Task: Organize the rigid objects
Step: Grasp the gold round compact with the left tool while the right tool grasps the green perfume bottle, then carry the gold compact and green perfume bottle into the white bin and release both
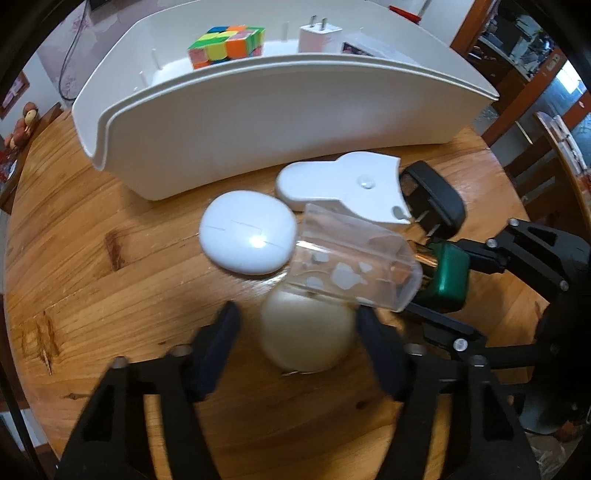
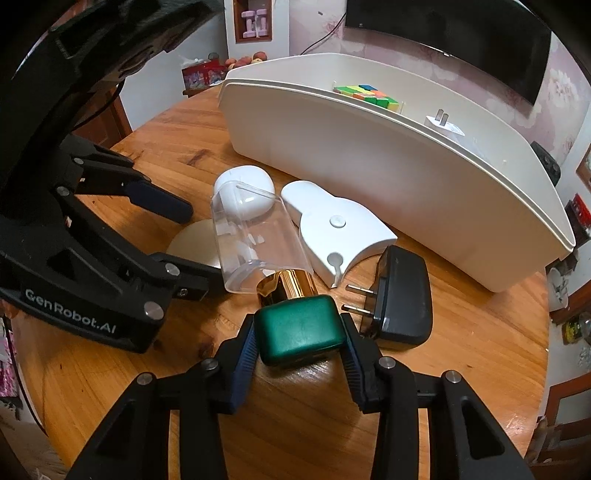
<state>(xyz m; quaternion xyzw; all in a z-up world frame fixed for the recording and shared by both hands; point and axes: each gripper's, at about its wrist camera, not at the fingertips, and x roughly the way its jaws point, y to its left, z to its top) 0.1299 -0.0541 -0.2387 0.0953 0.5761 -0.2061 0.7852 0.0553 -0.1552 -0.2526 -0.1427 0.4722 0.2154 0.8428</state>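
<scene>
A clear bottle [image 2: 255, 240] with a gold collar and green cap [image 2: 301, 330] is tilted over the wooden table. My right gripper [image 2: 299, 332] is shut on the green cap; it also shows in the left wrist view [image 1: 447, 275]. My left gripper [image 1: 295, 325] is open, its fingers either side of a cream round disc [image 1: 306, 332] that lies on the table. A white mouse [image 1: 247, 230], a white flat bracket [image 1: 347, 188] and a black plug adapter [image 2: 402, 295] lie beside the bottle. The white bin [image 1: 236, 125] behind holds a colourful cube [image 1: 227, 44] and a white charger [image 1: 319, 35].
The round table's edge [image 2: 532, 387] curves close on the right. Wooden furniture [image 1: 517, 74] stands behind the table. A dark screen [image 2: 461, 40] hangs on the wall.
</scene>
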